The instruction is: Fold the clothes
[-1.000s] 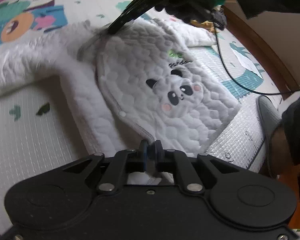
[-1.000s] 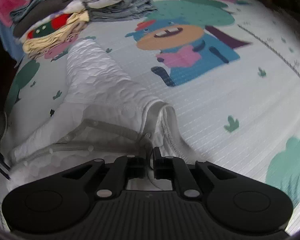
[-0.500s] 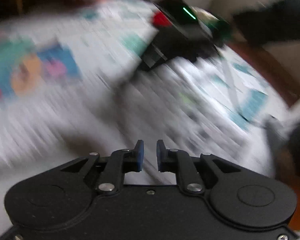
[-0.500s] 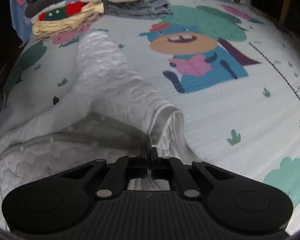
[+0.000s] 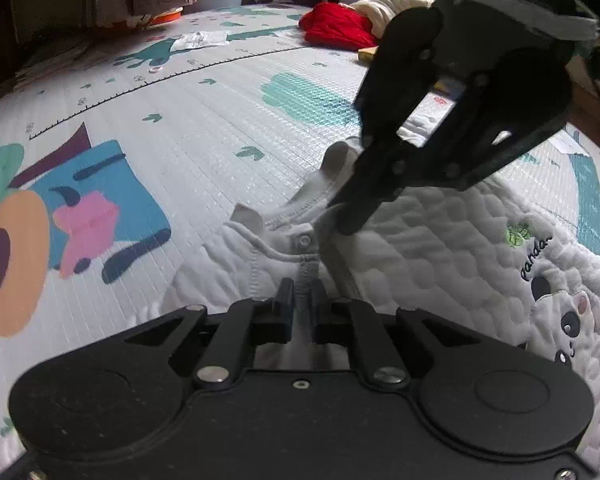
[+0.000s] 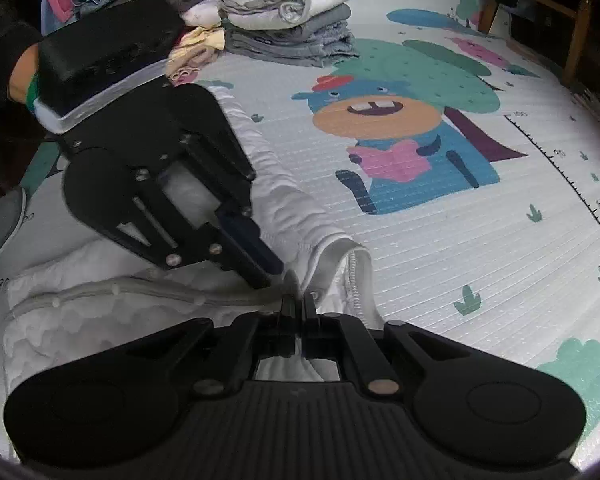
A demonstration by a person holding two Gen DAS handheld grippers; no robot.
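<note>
Lying spread on the cartoon play mat (image 5: 220,128), white quilted panda garment (image 5: 440,248), neckline bunched between both tools. Left tongs (image 5: 301,300) now at the collar placket, narrowly parted around the snap strip, no firm pinch visible; a second ago clamped on the hem at the opposite end, then swung across in a blur. Right tongs (image 6: 298,306) still clenched on the collar edge, same hold as before. Tips of the two tools nearly meeting over the neckline. Folded clothes stack (image 6: 292,28) at the mat's far edge; red cloth (image 5: 336,26) well apart.
</note>
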